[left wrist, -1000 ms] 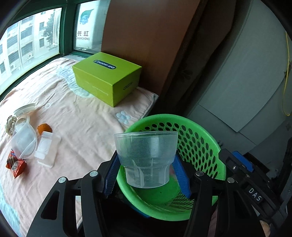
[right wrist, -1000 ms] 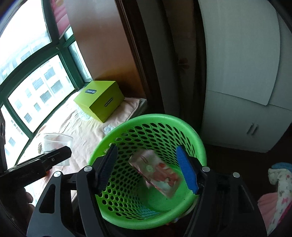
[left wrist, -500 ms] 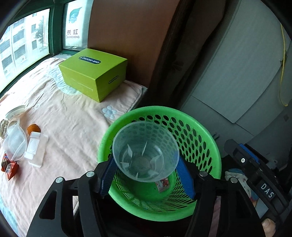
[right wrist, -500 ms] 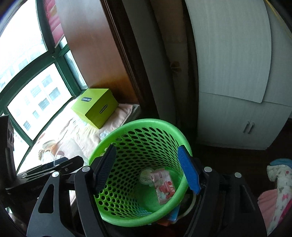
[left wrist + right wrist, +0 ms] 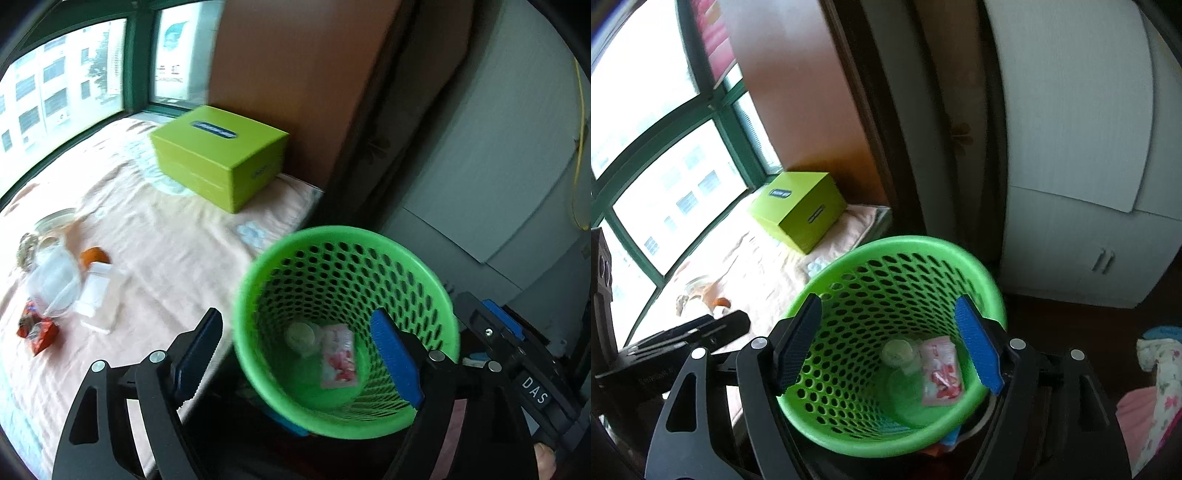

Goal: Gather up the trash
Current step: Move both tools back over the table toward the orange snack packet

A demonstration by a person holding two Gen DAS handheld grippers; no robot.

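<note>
The left gripper (image 5: 299,350) is a black frame of flat, angular links with triangular cut-outs, joined by round silver screw heads. Its two fingers end in long blue pads (image 5: 397,363) with a finely ribbed face (the left-hand one shows a saw-toothed lower edge). The right gripper (image 5: 886,347) is built the same way: black links, silver screws, blue ribbed pads (image 5: 979,349). Seen from the left wrist, the right gripper's body is a black block with a blue part on top, a small silver screw, and a white label reading "DAS" (image 5: 533,389). From the right wrist, the left gripper shows as stacked black bars.
</note>
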